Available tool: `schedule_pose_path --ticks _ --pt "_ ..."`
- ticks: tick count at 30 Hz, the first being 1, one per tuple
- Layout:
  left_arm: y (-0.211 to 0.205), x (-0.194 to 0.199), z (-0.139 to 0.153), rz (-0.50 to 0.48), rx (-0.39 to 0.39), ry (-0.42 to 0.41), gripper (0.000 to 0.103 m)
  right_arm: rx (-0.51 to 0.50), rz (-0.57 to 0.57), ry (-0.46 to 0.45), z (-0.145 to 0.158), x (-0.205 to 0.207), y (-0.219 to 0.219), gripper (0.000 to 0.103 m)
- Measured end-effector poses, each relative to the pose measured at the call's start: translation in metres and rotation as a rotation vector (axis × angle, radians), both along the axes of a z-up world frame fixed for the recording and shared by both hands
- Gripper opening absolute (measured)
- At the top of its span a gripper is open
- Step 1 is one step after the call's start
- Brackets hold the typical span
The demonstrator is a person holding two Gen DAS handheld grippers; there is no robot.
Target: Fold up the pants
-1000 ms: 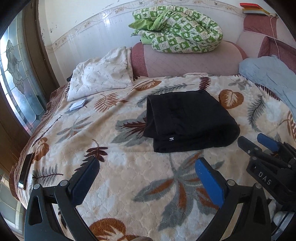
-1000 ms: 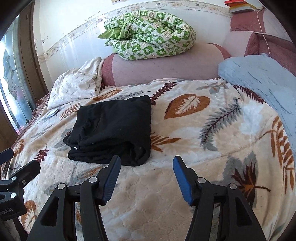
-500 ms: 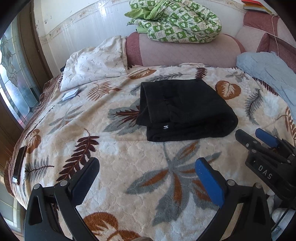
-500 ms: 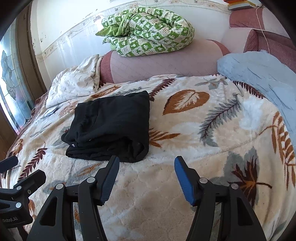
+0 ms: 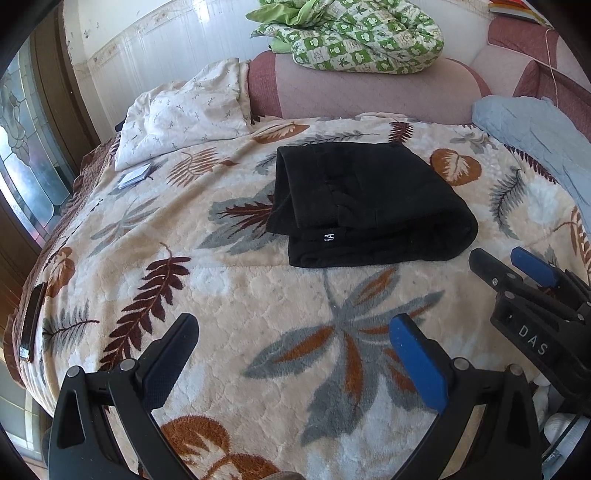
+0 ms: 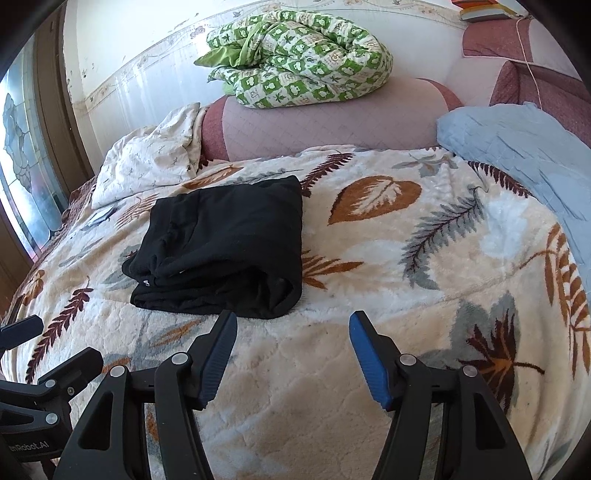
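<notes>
Both grippers are matte black plastic with silver screws at the joints. The left gripper (image 5: pixel 293 343) and right gripper (image 6: pixel 293 347) carry blue ribbed pads on their fingers (image 6: pixel 369 365); white "DAS" lettering marks the right one's side.

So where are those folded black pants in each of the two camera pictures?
Left wrist view: the black pants lie right of centre, in the upper half, on the leaf-print blanket.
Right wrist view: the black pants lie left of centre, just beyond the gripper's left finger.
Shared landmark: the green checked quilt on the pink headboard, behind the pants in both.
</notes>
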State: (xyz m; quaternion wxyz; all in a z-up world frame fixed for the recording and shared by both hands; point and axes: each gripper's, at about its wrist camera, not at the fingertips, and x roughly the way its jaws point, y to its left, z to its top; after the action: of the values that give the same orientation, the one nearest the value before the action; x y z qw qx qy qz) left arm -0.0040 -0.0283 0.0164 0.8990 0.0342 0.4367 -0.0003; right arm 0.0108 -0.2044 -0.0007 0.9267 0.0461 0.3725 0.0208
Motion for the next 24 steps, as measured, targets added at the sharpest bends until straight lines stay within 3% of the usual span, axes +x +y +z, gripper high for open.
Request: schedule_pose_path --ticks 24 --pt "0.0050 0.0027 -0.0094 0.000 -0.018 0.045 0.103 -0.006 0.007 0.006 -0.0026 -0.0006 0.0036 0.070"
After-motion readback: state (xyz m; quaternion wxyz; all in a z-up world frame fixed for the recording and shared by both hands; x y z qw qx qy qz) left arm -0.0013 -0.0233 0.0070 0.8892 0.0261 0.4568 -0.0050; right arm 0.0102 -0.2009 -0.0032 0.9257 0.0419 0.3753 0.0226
